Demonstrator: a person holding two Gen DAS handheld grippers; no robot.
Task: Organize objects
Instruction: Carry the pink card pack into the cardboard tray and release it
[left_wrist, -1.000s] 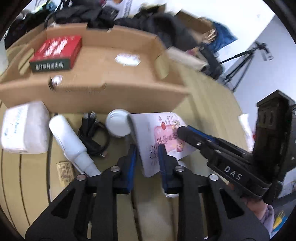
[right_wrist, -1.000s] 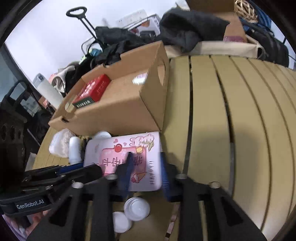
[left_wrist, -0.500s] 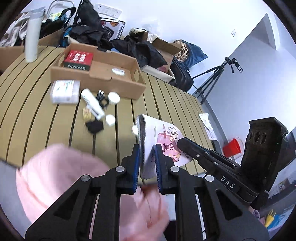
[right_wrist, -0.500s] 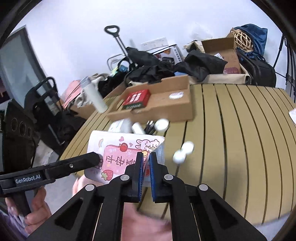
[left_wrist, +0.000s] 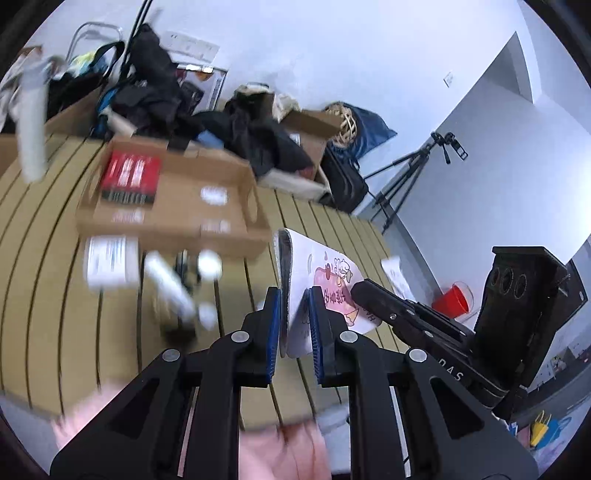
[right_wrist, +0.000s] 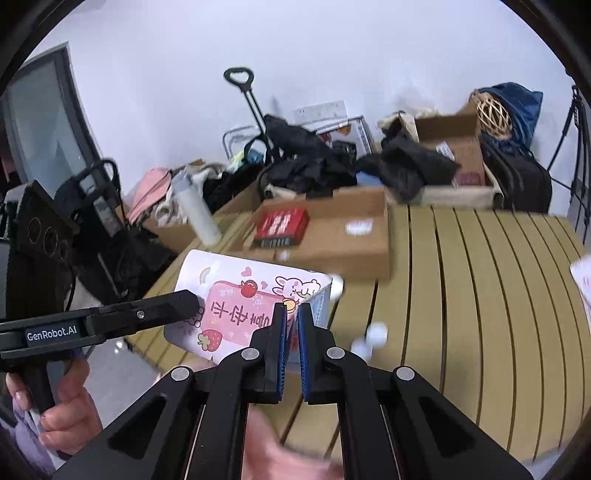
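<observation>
**Pouch pinched from both sides, lifted off the table**

Pouch (right_wrist: 236, 314), white with pink cartoon print, hung in the air above the near edge of the slatted table (right_wrist: 480, 295), held between your two tools. Your right gripper (right_wrist: 291, 321) had its blue pads nearly together, clamped on the pouch's thin edge. Your left gripper (left_wrist: 293, 314) stood a little wider, its pads pressed on the pouch's other end.

Half a second earlier you held it the same way, and a second ago it lay on the table beside the cardboard box (left_wrist: 236, 236); since then the view had swung and blurred.

The box held a red carton (left_wrist: 131, 177) at one end and a white label (left_wrist: 214, 194) on its floor. A white bottle (left_wrist: 168, 284) and small white caps (right_wrist: 373, 338) lay on the slats just outside it.
</observation>
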